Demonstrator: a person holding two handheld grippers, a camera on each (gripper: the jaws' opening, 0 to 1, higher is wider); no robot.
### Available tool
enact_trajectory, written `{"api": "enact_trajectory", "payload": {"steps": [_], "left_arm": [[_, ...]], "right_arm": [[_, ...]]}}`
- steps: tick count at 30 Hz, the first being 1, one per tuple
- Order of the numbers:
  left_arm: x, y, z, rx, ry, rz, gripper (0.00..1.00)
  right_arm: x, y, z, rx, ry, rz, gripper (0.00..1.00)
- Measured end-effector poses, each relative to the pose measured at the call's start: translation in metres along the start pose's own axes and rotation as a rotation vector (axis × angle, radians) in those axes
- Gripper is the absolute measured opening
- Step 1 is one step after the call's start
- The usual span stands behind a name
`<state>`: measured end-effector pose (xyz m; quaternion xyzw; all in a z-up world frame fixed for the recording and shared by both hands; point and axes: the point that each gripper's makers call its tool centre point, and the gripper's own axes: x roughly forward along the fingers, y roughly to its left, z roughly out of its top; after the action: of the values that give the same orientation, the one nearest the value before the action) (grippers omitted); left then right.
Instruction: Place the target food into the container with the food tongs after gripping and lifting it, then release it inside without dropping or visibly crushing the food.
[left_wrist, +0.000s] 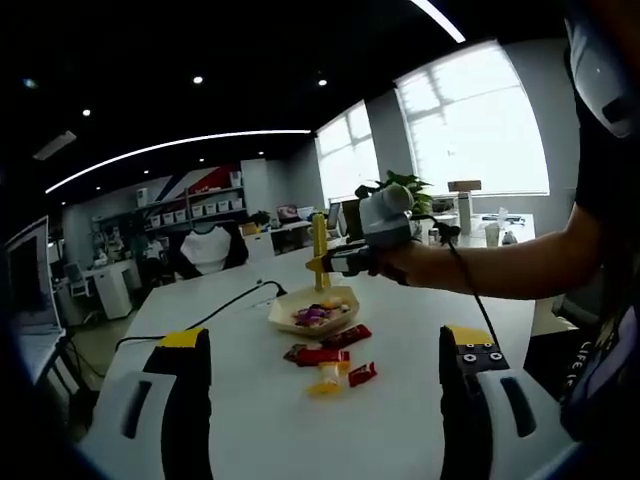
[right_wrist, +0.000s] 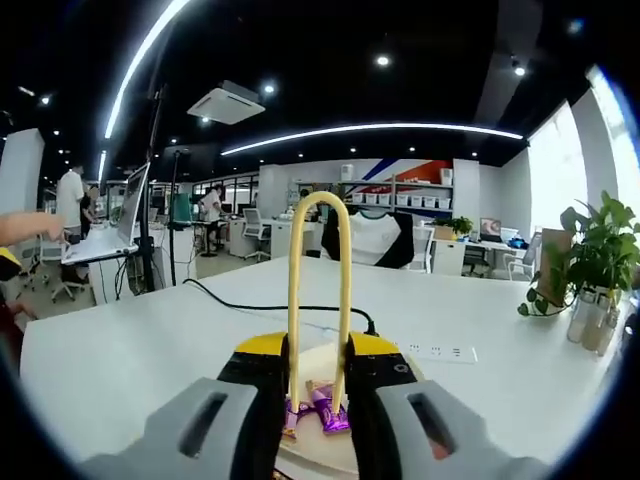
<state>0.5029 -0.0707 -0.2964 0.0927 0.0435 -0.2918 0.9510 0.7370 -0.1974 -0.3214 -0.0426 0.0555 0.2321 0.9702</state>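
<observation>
A cream bowl (left_wrist: 312, 312) holding purple-wrapped sweets (left_wrist: 312, 316) stands mid-table. Just in front of it lie loose sweets: red wrappers (left_wrist: 325, 353), a yellow one (left_wrist: 325, 383) and another red one (left_wrist: 362, 374). My right gripper (left_wrist: 352, 262) hovers over the bowl, shut on yellow food tongs (left_wrist: 320, 250) that point down into it. In the right gripper view, the gripper (right_wrist: 318, 375) squeezes the tongs (right_wrist: 318, 290), whose tips sit among purple sweets (right_wrist: 328, 412) in the bowl (right_wrist: 412, 376). I cannot tell whether a sweet is pinched. My left gripper (left_wrist: 327, 345) stands open, low and short of the loose sweets.
A black cable (left_wrist: 235, 300) runs across the white table (left_wrist: 250, 420) behind the bowl, ending at a power strip (right_wrist: 440, 351). A potted plant (right_wrist: 592, 262) stands at the table's far right edge. A laptop (right_wrist: 112, 235) and people are off to the left.
</observation>
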Motion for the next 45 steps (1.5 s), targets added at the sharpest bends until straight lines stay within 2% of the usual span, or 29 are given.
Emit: {"api": "enact_trajectory", "payload": {"steps": [8, 13, 15, 17, 20, 26, 29, 35, 38, 40, 41, 45], "left_arm": [[0.002, -0.004, -0.001, 0.001, 0.005, -0.011, 0.99], [0.003, -0.006, 0.001, 0.002, 0.000, -0.014, 0.99], [0.004, -0.007, 0.000, 0.002, 0.000, -0.016, 0.99], [0.004, -0.008, 0.000, 0.001, 0.001, -0.018, 0.99], [0.004, -0.008, -0.001, 0.001, 0.003, -0.019, 0.99], [0.004, -0.007, -0.001, -0.001, 0.005, -0.015, 0.98], [0.004, -0.007, -0.001, 0.000, 0.007, -0.014, 0.98], [0.004, -0.005, -0.001, -0.002, 0.008, -0.008, 0.99], [0.004, -0.005, -0.001, -0.003, 0.006, -0.007, 0.98], [0.004, -0.005, -0.002, -0.003, 0.009, -0.008, 0.98], [0.004, -0.005, -0.001, -0.001, 0.008, -0.009, 0.98], [0.004, -0.005, -0.001, 0.003, 0.009, -0.010, 0.98]], "right_arm": [[-0.008, -0.001, -0.001, -0.010, -0.012, 0.032, 0.18], [-0.014, 0.001, 0.000, -0.017, -0.024, 0.077, 0.19], [-0.018, 0.011, 0.000, -0.026, -0.035, 0.132, 0.19], [-0.023, 0.012, -0.002, -0.016, -0.035, 0.148, 0.19], [-0.031, 0.028, -0.004, -0.043, -0.073, 0.276, 0.20], [-0.038, 0.028, -0.013, -0.026, -0.070, 0.323, 0.20], [-0.043, 0.033, -0.014, -0.015, -0.084, 0.384, 0.21], [-0.050, 0.035, -0.017, -0.039, -0.090, 0.447, 0.21], [-0.058, 0.042, -0.017, -0.042, -0.112, 0.524, 0.21], [-0.059, 0.043, -0.020, -0.052, -0.111, 0.542, 0.21], [-0.063, 0.048, -0.025, -0.072, -0.102, 0.591, 0.21], [-0.064, 0.051, -0.035, -0.091, -0.084, 0.643, 0.21]]}}
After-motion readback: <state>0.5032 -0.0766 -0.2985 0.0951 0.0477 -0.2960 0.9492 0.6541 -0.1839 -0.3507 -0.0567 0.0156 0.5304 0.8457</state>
